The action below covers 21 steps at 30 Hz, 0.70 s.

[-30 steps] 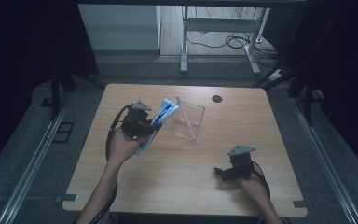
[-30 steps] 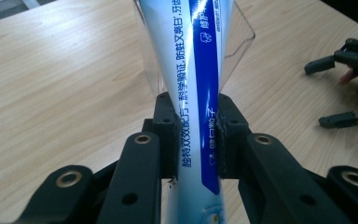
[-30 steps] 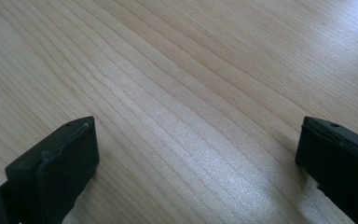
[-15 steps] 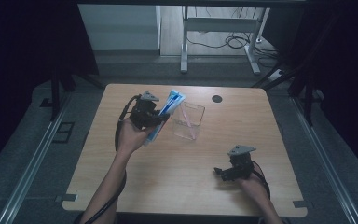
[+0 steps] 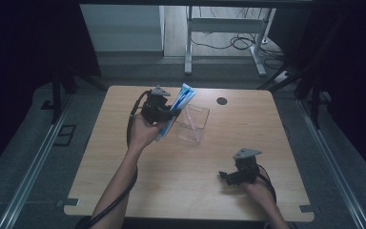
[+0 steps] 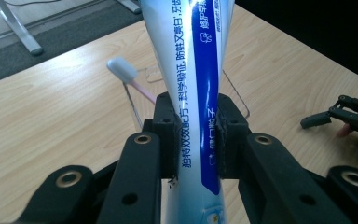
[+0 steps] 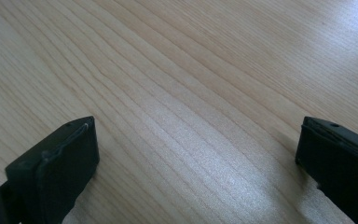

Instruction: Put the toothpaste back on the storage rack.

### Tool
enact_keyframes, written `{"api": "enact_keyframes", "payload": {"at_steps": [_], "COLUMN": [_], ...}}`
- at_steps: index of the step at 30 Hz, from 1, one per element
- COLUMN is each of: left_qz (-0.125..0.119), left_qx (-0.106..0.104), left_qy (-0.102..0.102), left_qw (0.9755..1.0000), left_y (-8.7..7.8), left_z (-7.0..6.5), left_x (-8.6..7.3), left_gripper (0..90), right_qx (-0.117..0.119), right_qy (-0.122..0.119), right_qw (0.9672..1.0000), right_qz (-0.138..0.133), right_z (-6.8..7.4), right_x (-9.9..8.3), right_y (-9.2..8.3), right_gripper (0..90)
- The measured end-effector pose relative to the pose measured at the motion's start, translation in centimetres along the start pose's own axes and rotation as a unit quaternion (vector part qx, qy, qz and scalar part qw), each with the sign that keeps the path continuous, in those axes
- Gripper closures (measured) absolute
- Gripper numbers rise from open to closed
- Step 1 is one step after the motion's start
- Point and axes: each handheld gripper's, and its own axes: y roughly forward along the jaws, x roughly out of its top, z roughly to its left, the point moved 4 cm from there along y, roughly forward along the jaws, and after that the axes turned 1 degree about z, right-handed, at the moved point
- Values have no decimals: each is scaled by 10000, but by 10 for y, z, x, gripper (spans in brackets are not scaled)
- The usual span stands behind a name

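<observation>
Left hand-held gripper (image 5: 164, 110) clamped on the blue-and-white toothpaste tube (image 5: 174, 110), pads pressing both its sides; tube held tilted above the bench (image 5: 124, 181), top end toward 1 o'clock, just beside the clear container (image 5: 194, 125). Pink toothbrush (image 6: 127, 74) stands in that container. Right hand-held gripper (image 5: 228, 175) at 5 o'clock, low over bench, jaws wide apart, nothing between.

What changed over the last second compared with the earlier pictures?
The left tool, shut on the toothpaste tube, carried it farther up the table, closer to the clear container. The pink toothbrush in the container and the open right tool on the table stayed put.
</observation>
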Motion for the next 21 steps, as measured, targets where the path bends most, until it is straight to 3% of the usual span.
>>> {"api": "enact_keyframes", "payload": {"at_steps": [21], "left_qz": [-166], "left_qx": [68], "left_qy": [102], "left_qw": [9998], "left_y": [38], "left_z": [0], "left_x": [28], "left_gripper": [741], "right_qx": [0], "right_qy": [-10], "right_qw": [10000], "right_qz": [-4], "right_z": [0], "right_x": [0], "right_y": [0], "right_gripper": [0]}}
